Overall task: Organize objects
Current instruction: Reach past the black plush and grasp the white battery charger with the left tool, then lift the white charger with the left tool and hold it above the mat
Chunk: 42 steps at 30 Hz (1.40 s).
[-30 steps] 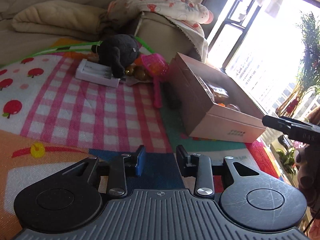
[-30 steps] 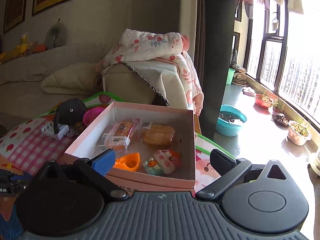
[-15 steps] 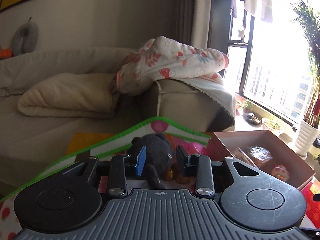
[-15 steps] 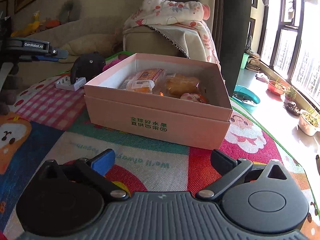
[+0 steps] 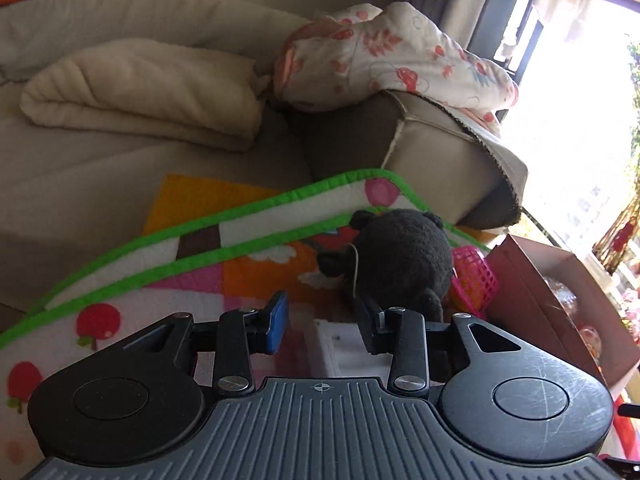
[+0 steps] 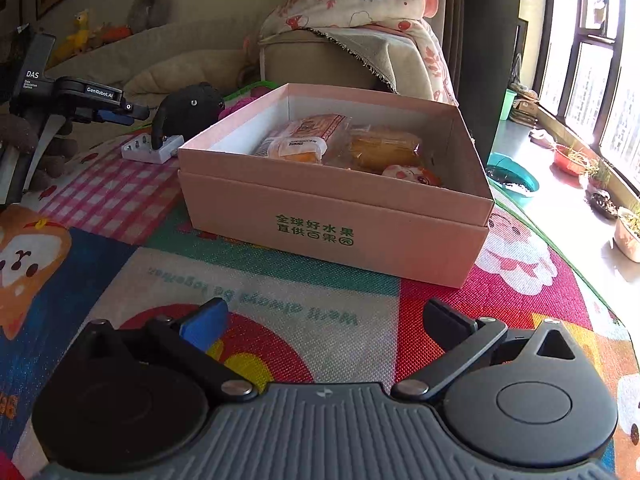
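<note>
A pink cardboard box (image 6: pixel 332 216) stands open on the play mat (image 6: pixel 280 280), with wrapped snacks (image 6: pixel 304 140) and a small pig toy (image 6: pixel 408 174) inside. Left of it lie a black plush toy (image 6: pixel 188 108) and a white battery charger (image 6: pixel 150 148). In the left wrist view my left gripper (image 5: pixel 322 322) is open and empty, just above the charger (image 5: pixel 340 350), with the plush (image 5: pixel 400 256) and a pink plastic scoop (image 5: pixel 474 280) right behind it. My right gripper (image 6: pixel 324 320) is open wide and empty, low over the mat in front of the box.
A beige sofa (image 5: pixel 120 160) with a folded cream blanket (image 5: pixel 140 92) and a floral quilt (image 5: pixel 392 52) lies behind the mat. A teal basin (image 6: pixel 516 182) and plant pots (image 6: pixel 572 156) stand on the floor by the window at the right.
My left gripper has dropped closer to the charger and plush and tilted. My right gripper has stayed low in front of the box, moving slightly closer.
</note>
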Available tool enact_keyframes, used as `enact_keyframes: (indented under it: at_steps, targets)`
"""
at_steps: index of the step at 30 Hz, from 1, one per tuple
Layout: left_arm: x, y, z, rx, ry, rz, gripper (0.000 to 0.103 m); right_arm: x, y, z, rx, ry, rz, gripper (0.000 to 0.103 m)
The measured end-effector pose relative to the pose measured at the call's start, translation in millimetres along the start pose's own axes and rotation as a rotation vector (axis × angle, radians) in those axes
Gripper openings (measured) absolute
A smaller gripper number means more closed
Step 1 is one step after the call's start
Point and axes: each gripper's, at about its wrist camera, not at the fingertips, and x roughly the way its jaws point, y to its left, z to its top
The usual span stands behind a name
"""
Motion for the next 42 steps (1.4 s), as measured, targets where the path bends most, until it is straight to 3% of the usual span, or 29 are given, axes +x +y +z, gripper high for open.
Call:
enact_keyframes:
  at_steps: [5,8,12,19,22,27,31,35,39,42]
  targets:
    - [6,2,-10,-0.004,0.056,-0.172,0.041,2,0,0,0.002,0.011,-0.011,0.103]
    - [-5,-20,-25,0.122,0.107,-0.236,0.041,3,0,0,0.003,0.016,-0.013,0.103]
    - [-27,-64,-55,0.367,0.171,-0.261,0.041,4,2,0,-0.009,0.02,-0.016,0.103]
    - [-62,-111,-101,0.477,0.23,-0.371,0.045,-1,0,-1,0.003,-0.005,-0.016,0.103]
    - [-72,-133,-121,0.528,0.224,-0.358,0.045,-1,-1,-1,0.008,-0.007,-0.008,0.103]
    - [-88,-173,-146,0.754,0.215,-0.38,0.045,-4,-1,-1,0.014,-0.018,-0.007,0.103]
    - [-94,-191,-155,0.853,0.251,-0.399,0.045,-4,-3,-1,0.025,-0.015,-0.015,0.103]
    - [-97,-194,-160,0.819,0.316,-0.473,0.046,-4,-4,-1,0.032,-0.017,-0.015,0.103]
    - [-91,-190,-160,0.671,0.33,-0.427,0.048,-9,-5,-1,0.042,-0.035,-0.031,0.103]
    - [-94,-191,-164,0.601,0.304,-0.379,0.047,-21,-6,-8,0.061,-0.004,0.068,0.103]
